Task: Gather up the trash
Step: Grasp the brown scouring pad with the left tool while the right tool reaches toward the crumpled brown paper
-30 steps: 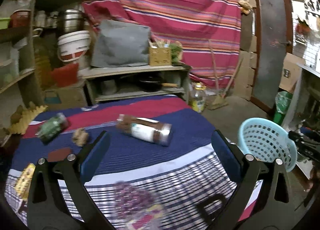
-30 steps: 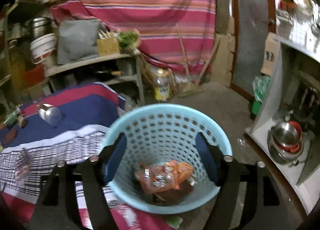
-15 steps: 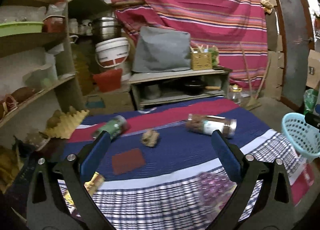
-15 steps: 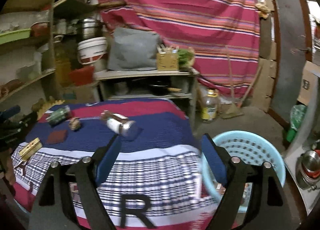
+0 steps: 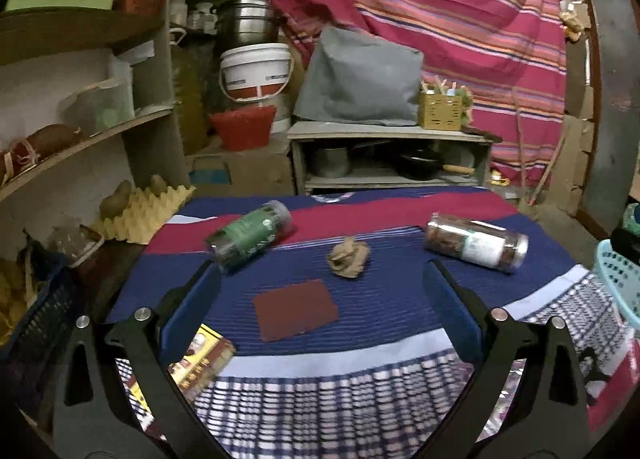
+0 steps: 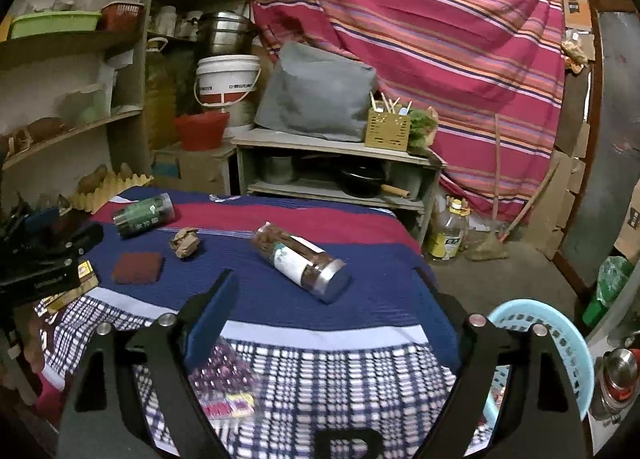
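On the striped tablecloth [image 5: 360, 355] lie a crumpled brown paper [image 5: 348, 257], a flat dark red piece [image 5: 296, 309], a yellow-brown packet [image 5: 200, 355], a green-label jar [image 5: 250, 233] and a brown jar with a white label [image 5: 476, 245]. My left gripper [image 5: 322, 287] hangs open over the cloth just short of the red piece, holding nothing. My right gripper [image 6: 326, 287] is open with its jaws still opening and nothing between them; the brown jar [image 6: 300, 259] lies just beyond its tips. A purple wrapper [image 6: 224, 383] lies under its left finger. The light blue basket [image 6: 560, 339] stands at its right.
Shelves [image 5: 80, 139] with an egg tray [image 5: 136, 215] stand left of the table. Behind it a low bench [image 6: 332, 147] carries a grey bag and a yellow caddy. An oil bottle [image 6: 448, 235] stands on the floor. The left gripper [image 6: 40, 259] shows at the right wrist view's left edge.
Both views have swung left, from the basket to the tabletop. The right gripper has left the basket's mouth and its jaws stand wider. The left gripper has come nearer the red piece.
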Action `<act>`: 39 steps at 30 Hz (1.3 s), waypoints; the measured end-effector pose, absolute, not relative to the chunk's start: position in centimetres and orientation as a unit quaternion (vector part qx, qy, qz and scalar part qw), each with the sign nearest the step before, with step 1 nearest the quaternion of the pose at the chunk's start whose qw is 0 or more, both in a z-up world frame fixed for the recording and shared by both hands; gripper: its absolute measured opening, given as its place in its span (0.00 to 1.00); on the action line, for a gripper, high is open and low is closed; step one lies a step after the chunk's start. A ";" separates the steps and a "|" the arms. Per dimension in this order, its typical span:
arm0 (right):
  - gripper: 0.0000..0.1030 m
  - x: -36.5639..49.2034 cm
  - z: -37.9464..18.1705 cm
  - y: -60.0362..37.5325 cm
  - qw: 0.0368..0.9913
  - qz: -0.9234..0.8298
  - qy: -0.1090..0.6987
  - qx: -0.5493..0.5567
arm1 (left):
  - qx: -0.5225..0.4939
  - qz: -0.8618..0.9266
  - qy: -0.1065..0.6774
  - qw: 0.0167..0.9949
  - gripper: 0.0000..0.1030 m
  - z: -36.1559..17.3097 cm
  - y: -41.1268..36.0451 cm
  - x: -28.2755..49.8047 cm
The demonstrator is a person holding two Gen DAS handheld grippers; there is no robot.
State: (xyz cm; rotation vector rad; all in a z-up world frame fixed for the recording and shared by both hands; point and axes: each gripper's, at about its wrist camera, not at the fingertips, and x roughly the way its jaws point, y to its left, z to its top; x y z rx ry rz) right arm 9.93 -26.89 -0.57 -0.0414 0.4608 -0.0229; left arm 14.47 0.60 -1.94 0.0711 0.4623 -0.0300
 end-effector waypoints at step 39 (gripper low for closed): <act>0.82 20.6 -9.0 -27.3 0.944 -0.009 0.331 0.005 | 0.001 0.018 0.413 0.911 0.95 -11.9 3.4 26.9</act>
